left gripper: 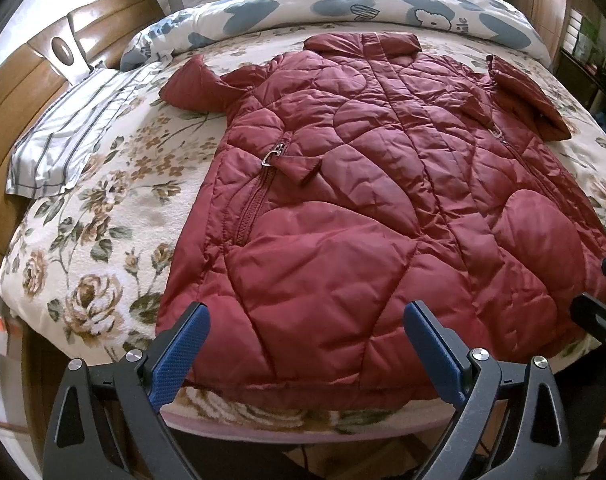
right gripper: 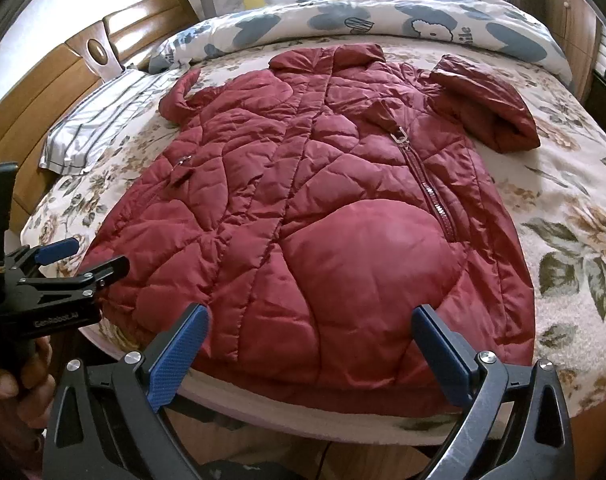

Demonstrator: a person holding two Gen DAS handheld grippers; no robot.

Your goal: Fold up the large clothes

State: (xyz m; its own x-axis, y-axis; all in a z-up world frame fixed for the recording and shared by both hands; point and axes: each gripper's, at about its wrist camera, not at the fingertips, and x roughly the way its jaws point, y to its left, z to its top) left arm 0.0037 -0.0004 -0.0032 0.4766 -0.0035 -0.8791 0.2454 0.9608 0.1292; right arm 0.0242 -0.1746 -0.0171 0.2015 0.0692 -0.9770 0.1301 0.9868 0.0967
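Note:
A dark red quilted jacket (left gripper: pixel 363 208) lies flat on the bed, front up, with its collar (left gripper: pixel 363 42) at the far side and its hem at the near edge. Both short-looking sleeves stick out sideways, the left sleeve (left gripper: pixel 193 84) and the right sleeve (left gripper: pixel 531 100). My left gripper (left gripper: pixel 309 340) hovers open over the hem's left half, nothing between its blue pads (left gripper: pixel 183 344). In the right wrist view the jacket (right gripper: pixel 323 220) fills the middle. My right gripper (right gripper: pixel 313 336) stands open above the hem's right half. The left gripper (right gripper: pixel 87 258), held by a hand (right gripper: pixel 19 384), shows at the left.
A floral sheet (left gripper: pixel 103 240) covers the bed. A striped pillow (left gripper: pixel 71 128) lies at the far left by the wooden headboard (left gripper: pixel 19 92). A rolled duvet with blue shapes (left gripper: pixel 343 8) runs along the far side. Wooden furniture (right gripper: pixel 579 28) stands at the far right.

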